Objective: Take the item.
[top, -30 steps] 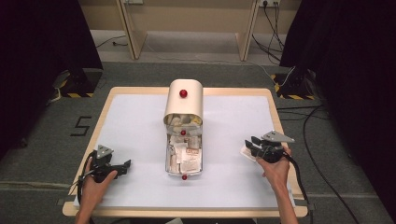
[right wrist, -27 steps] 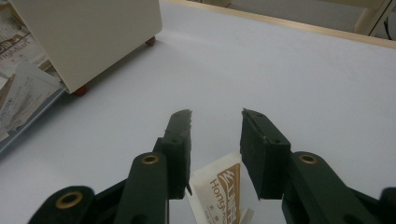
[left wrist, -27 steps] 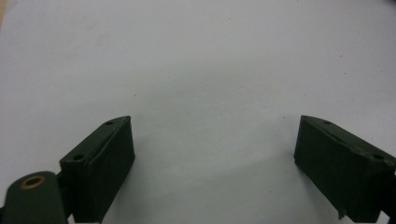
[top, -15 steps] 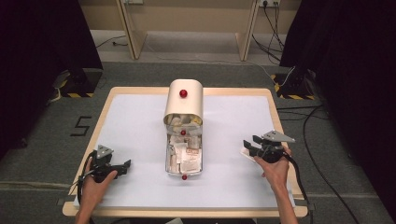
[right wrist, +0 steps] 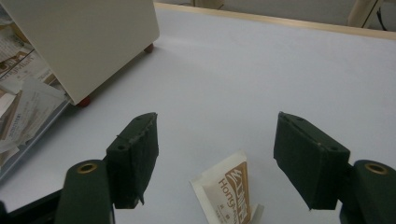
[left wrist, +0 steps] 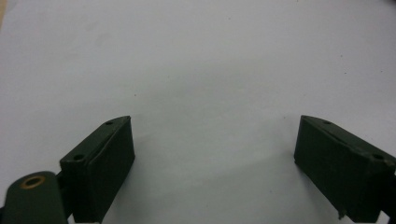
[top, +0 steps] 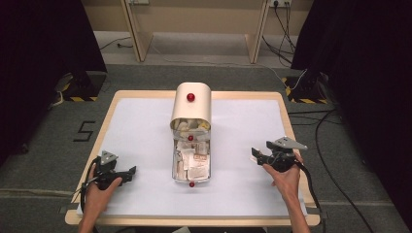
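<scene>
The cream box (top: pixel 191 106) with its rounded lid tipped up stands at the middle of the white table (top: pixel 145 131), and its open tray (top: pixel 191 165), full of paper sachets, reaches from the box toward the person's side. To the right of the box, well apart from it, the right gripper (top: pixel 256 156) rests low over the table in the person's right hand (top: pixel 286 177). Its jaws have just been opening and now stand wide; in the right gripper view a white and brown sachet (right wrist: pixel 229 192) lies on the table between them, and neither pad presses on it. Whether one pad grazes its edge is hard to tell there, but it looks free. The same view shows the box's cream side wall (right wrist: pixel 88 42) and the sachets in the tray to the gripper's left. To the left of the box, about as far from it, the left gripper (top: pixel 127 173) sits in the left hand (top: pixel 99 194), jaws apart over bare white table.
</scene>
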`<state>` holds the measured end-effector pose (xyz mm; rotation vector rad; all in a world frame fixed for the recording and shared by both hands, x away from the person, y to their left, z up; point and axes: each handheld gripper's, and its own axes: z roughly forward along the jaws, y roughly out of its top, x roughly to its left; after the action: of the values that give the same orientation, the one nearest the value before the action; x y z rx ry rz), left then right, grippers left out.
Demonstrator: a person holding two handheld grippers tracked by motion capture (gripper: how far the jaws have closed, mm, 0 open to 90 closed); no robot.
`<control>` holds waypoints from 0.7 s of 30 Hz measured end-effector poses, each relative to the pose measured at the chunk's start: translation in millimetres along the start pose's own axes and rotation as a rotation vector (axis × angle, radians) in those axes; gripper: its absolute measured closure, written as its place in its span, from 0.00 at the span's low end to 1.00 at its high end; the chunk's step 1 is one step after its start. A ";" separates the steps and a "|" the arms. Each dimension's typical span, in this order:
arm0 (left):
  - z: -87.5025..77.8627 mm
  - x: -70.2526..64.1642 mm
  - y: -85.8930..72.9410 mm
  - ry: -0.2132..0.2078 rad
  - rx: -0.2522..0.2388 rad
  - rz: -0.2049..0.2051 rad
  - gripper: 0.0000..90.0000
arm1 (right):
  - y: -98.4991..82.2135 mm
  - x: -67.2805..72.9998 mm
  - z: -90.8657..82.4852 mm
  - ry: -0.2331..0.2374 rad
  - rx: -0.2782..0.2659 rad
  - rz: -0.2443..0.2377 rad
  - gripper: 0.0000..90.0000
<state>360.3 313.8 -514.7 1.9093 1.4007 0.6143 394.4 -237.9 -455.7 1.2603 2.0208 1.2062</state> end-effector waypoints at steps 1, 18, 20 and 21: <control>0.0 0.0 0.0 0.000 0.000 0.000 0.13 | -0.1 -0.3 -0.6 -0.002 -0.002 0.002 0.32; 0.0 0.0 0.0 0.000 0.001 0.000 0.13 | -4.3 3.6 -9.5 0.006 0.003 -0.007 0.27; 0.0 0.0 0.0 0.000 0.000 0.000 0.13 | -4.8 4.5 -11.5 0.008 0.005 -0.008 0.27; 0.0 0.0 0.0 0.000 0.000 0.000 0.13 | -5.1 4.7 -12.0 0.008 0.005 -0.011 0.27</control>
<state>360.3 313.8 -514.7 1.9097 1.4010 0.6144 380.9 -239.9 -453.7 1.2469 2.0346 1.2037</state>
